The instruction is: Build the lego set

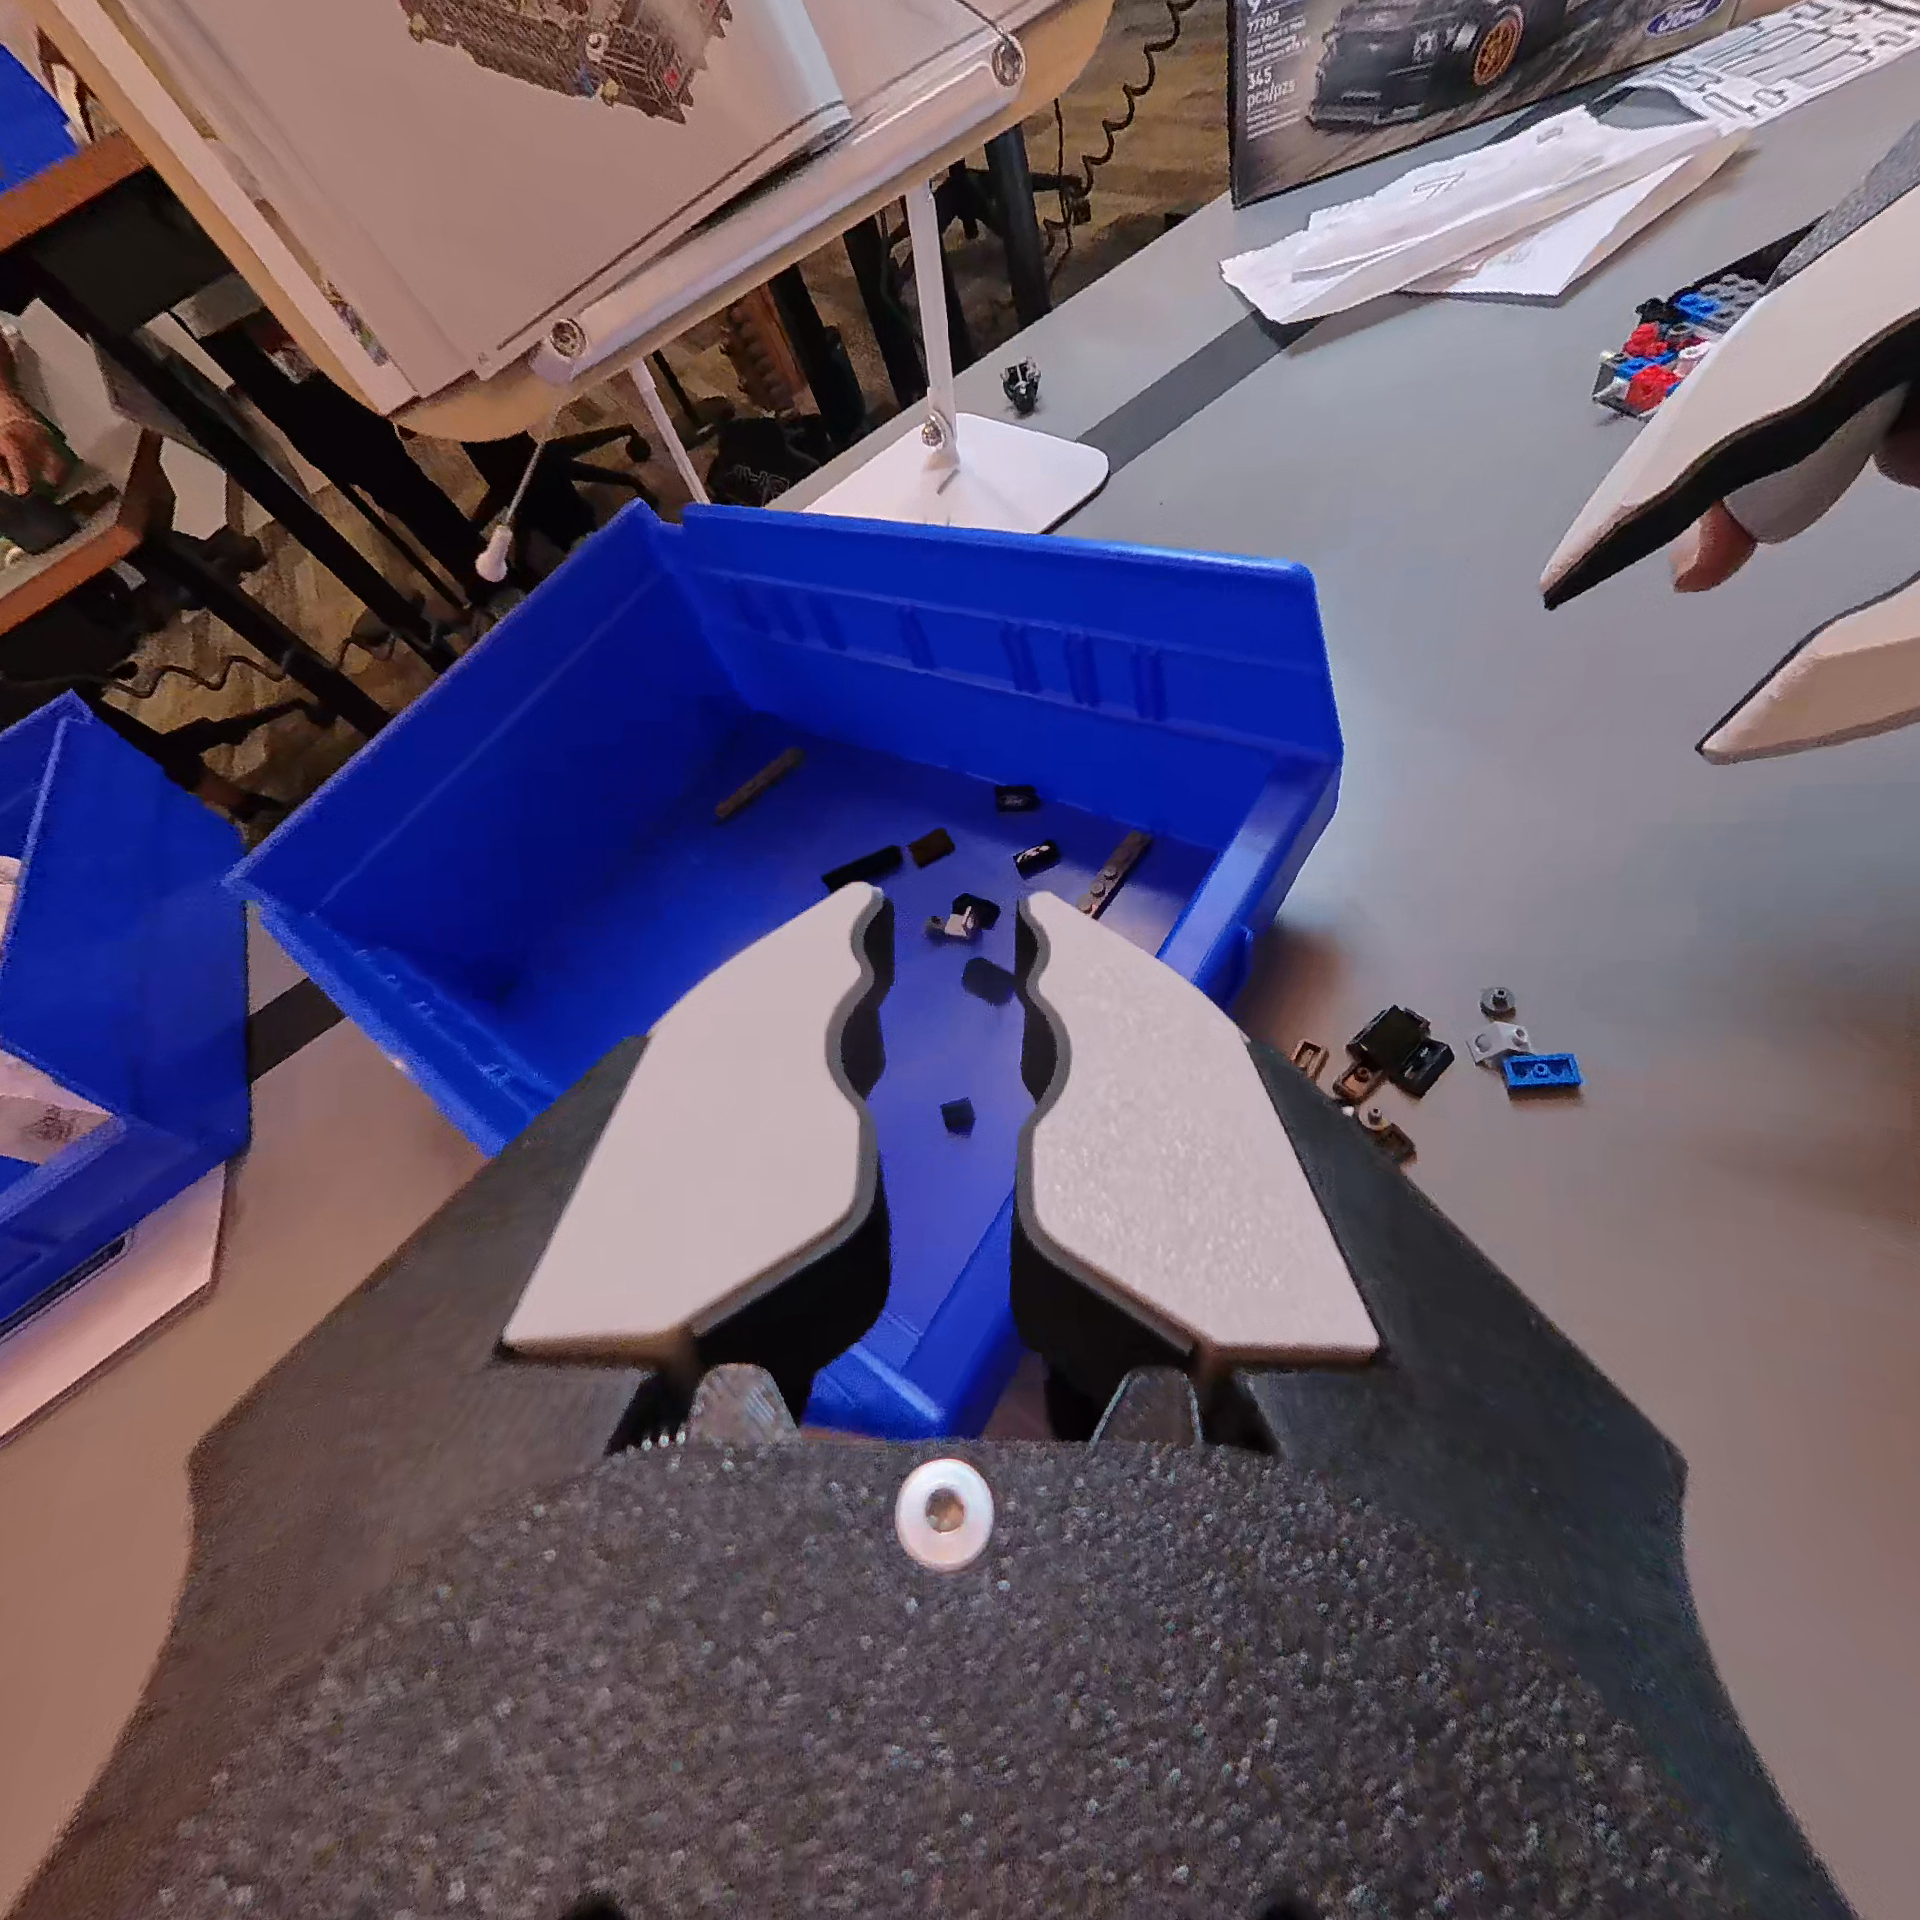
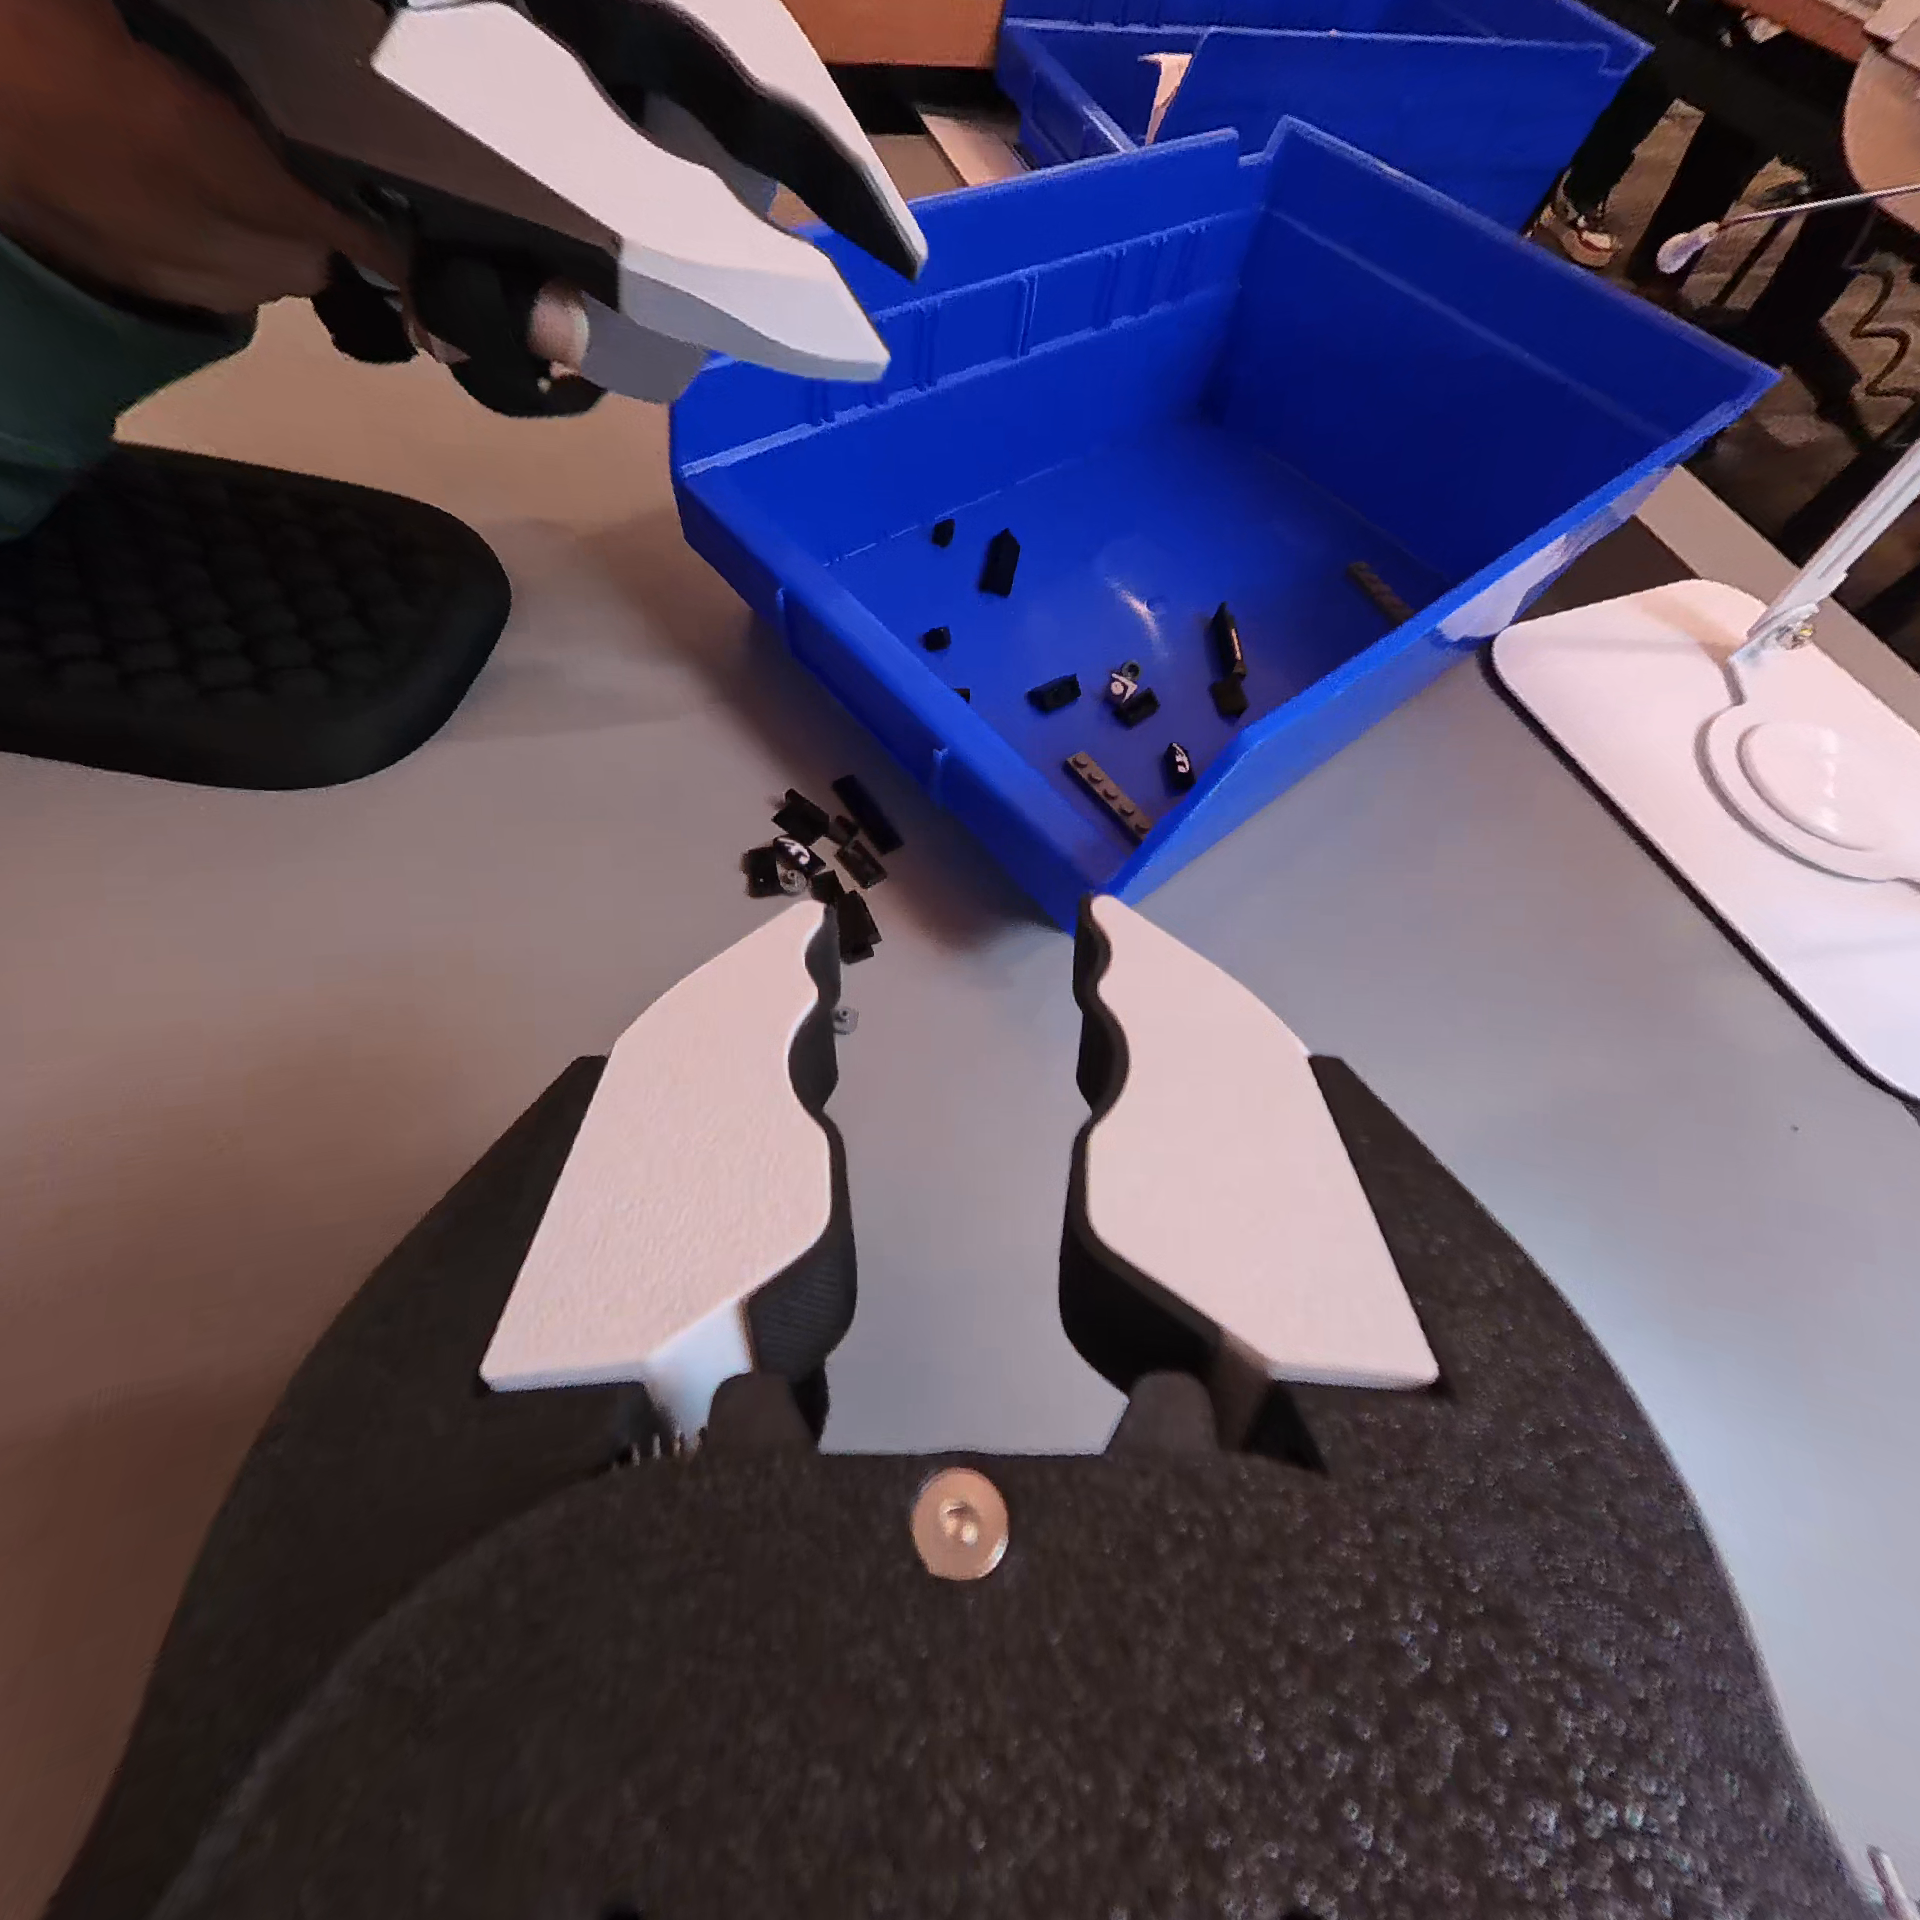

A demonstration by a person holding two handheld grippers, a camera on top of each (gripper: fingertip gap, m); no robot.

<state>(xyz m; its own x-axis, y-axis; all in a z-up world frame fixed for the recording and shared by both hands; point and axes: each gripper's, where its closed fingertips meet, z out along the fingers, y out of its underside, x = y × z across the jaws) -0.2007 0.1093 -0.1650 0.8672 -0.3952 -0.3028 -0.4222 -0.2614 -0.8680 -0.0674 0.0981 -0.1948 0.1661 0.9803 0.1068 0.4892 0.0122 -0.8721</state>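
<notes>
My left gripper [image 1: 951, 899] is open and empty, hanging over the near part of a blue bin [image 1: 520, 831]. Several small dark Lego pieces [image 1: 961, 920] lie on the bin's floor, among them a long grey plate [image 1: 1117, 868]. My right gripper [image 2: 956, 909] is open and empty, low over the grey table just in front of the bin's corner [image 2: 1101, 883]. A small pile of loose black pieces [image 2: 821, 862] lies on the table by its left fingertip. The pile also shows in the left wrist view [image 1: 1434, 1060], with a blue plate in it. A partly built model [image 1: 1662, 353] sits far right.
A second blue bin [image 1: 104, 987] stands at the left. An instruction stand with a white base [image 1: 966, 468] stands behind the bin. The Lego box [image 1: 1455, 83] and paper sheets [image 1: 1455, 229] lie at the back. A black pad [image 2: 208, 623] lies at the table's left. About 15 cm separates my left fingertips from my right.
</notes>
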